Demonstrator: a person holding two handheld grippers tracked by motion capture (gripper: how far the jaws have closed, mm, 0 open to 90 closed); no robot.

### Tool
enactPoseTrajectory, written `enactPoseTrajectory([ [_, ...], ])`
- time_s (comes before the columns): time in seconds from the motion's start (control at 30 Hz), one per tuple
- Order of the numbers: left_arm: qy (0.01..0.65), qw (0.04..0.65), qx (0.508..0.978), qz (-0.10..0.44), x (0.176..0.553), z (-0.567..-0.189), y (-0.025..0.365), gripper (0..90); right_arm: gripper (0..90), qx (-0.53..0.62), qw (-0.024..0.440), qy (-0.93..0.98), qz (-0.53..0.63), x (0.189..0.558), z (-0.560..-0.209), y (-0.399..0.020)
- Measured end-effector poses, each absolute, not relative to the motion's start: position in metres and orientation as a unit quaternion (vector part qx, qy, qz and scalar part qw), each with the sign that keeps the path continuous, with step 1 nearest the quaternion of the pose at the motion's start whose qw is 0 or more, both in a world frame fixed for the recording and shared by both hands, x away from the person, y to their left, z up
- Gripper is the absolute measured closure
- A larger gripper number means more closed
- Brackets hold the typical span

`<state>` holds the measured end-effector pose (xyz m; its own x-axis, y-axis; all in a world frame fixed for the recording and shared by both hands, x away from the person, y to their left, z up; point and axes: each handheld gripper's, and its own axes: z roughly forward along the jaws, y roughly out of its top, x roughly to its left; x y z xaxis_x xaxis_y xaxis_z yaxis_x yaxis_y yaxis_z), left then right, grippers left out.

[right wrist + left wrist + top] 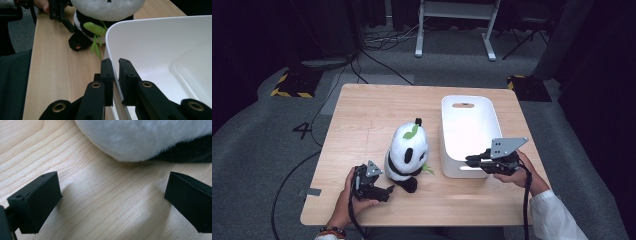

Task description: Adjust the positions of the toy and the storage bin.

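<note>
Clamping the near wall of the bin (468, 125), the right gripper (471, 161) has one jaw outside the white rim and one inside, both pressed against the thin plastic, as its own view shows (114, 75). The bin (162, 50) sits toward the right edge of the table (362, 110), its long side running away from the person, with a handle slot in the far wall. The right hand (512, 172) holds the gripper level, above the bin's near end.

The left gripper (384, 192) rests low near the front edge, left of centre, jaws wide apart with nothing between them; in its view (112, 202) bare wood lies between the two black pads and the panda (140, 137) is just ahead, not touched. The panda (408, 150), a plush toy with a green leaf on its head, sits upright near the middle of the table, just left of the bin and just beside the left gripper. The left hand (352, 195) grips its tool from the front edge.
</note>
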<state>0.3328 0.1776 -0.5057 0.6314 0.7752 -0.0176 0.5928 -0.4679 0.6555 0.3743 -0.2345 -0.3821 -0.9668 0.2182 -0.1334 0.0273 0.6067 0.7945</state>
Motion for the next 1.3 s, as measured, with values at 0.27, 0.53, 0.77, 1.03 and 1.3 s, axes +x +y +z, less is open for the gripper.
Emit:
enactPoseTrajectory([
  [0.27, 0.409, 0.320, 0.843, 0.144, 0.332, -0.506, 0.176, 0.7, 79.6, 0.076, 0.113, 0.888, 0.439, 0.369, -0.382, -0.234],
  [0.53, 0.412, 0.317, 0.842, 0.146, 0.338, -0.505, 0.167, 0.5, 55.3, 0.116, 0.146, 0.861, 0.473, 0.360, -0.370, -0.258],
  [0.77, 0.415, 0.318, 0.840, 0.147, 0.338, -0.506, 0.166, 0.5, 49.3, 0.167, 0.203, 0.840, 0.474, 0.356, -0.364, -0.291],
  [1.03, 0.409, 0.318, 0.843, 0.143, 0.345, -0.505, 0.157, 0.2, 36.2, 0.271, 0.216, 0.798, 0.493, 0.369, -0.374, -0.334],
  [1.3, 0.396, 0.317, 0.850, 0.142, 0.355, -0.505, 0.146, 0.2, 30.4, 0.303, 0.169, 0.793, 0.500, 0.378, -0.392, -0.326],
])
